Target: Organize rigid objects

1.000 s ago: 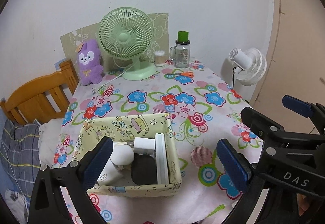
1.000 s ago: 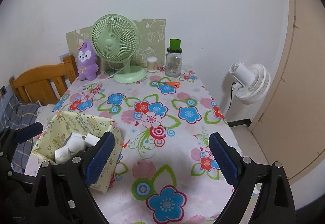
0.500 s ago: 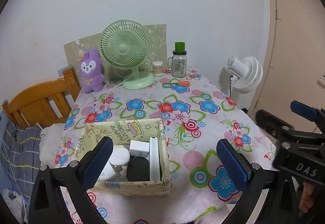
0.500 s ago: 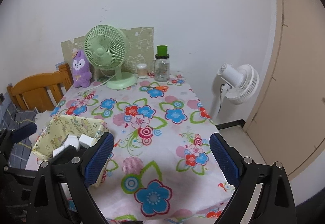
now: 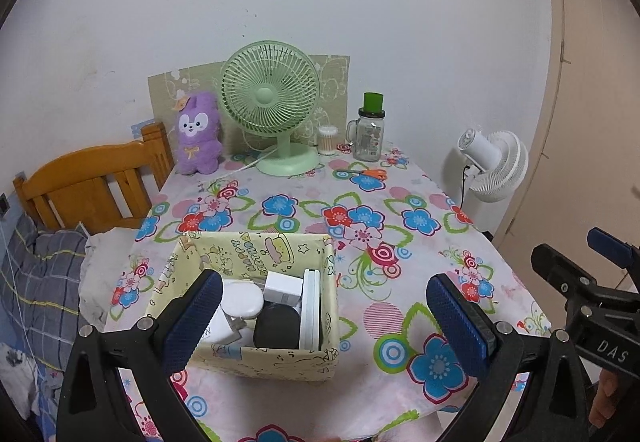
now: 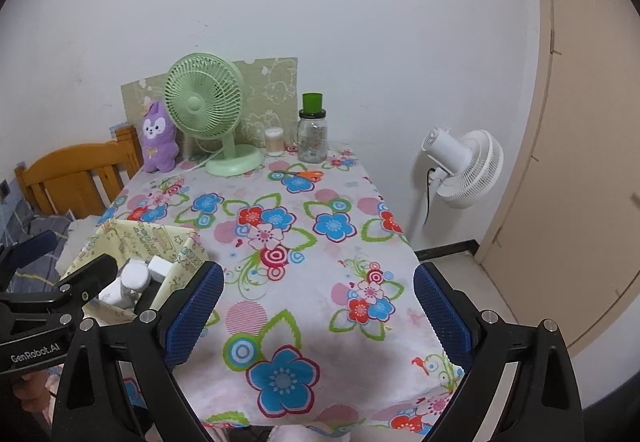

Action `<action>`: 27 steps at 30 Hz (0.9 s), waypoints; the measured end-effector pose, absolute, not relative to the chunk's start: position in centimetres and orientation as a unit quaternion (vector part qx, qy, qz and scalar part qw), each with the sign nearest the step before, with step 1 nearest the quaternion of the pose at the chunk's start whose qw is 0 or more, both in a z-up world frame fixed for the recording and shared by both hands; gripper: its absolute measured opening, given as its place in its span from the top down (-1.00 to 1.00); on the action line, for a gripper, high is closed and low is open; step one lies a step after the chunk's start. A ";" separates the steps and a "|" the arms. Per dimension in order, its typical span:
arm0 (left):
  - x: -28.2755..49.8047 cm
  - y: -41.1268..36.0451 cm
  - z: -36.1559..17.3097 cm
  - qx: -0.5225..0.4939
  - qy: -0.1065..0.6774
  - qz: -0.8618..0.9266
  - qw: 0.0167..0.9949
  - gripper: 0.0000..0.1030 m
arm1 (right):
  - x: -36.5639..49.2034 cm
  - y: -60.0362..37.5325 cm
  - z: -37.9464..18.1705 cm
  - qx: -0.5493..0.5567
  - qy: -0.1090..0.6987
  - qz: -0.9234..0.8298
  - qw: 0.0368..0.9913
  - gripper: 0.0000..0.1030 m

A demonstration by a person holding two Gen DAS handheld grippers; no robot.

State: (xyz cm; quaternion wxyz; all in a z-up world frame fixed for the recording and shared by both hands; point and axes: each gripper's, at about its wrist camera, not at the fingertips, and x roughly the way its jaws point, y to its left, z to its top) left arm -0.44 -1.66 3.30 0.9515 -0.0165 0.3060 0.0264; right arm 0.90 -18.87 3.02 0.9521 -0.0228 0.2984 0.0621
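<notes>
A pale yellow cartoon-print fabric box [image 5: 256,254] stands near the front left of the flowered table [image 5: 360,226]. It holds white chargers [image 5: 282,288], a white round item [image 5: 240,302], a black item [image 5: 277,330] and a flat white slab [image 5: 311,306] on edge. My left gripper [image 5: 320,316] is open and empty, raised over the box's front. My right gripper [image 6: 316,308] is open and empty above the table's front; the box [image 6: 156,238] lies to its left.
At the table's back stand a green desk fan [image 5: 270,101], a purple plush [image 5: 198,133], a cotton-swab jar [image 5: 327,141], a glass mug-jar with a green lid [image 5: 370,129] and orange scissors [image 5: 370,173]. A white floor fan [image 5: 494,165] stands right; a wooden bed frame [image 5: 92,181] stands left.
Both grippers have pulled back and up from the table, so the box and table look smaller and farther. Both stayed open. The box contents have not moved.
</notes>
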 end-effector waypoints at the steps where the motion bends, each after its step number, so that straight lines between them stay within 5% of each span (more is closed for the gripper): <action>1: -0.5 -1.6 3.4 -0.016 0.305 0.026 0.952 -1.00 | 0.8 -18.8 3.1 -0.024 0.296 0.065 0.953 -0.89; 27: -1.5 -2.7 3.9 -0.004 0.289 0.017 0.957 -1.00 | -0.4 -19.2 3.4 -0.015 0.271 0.060 0.960 -0.96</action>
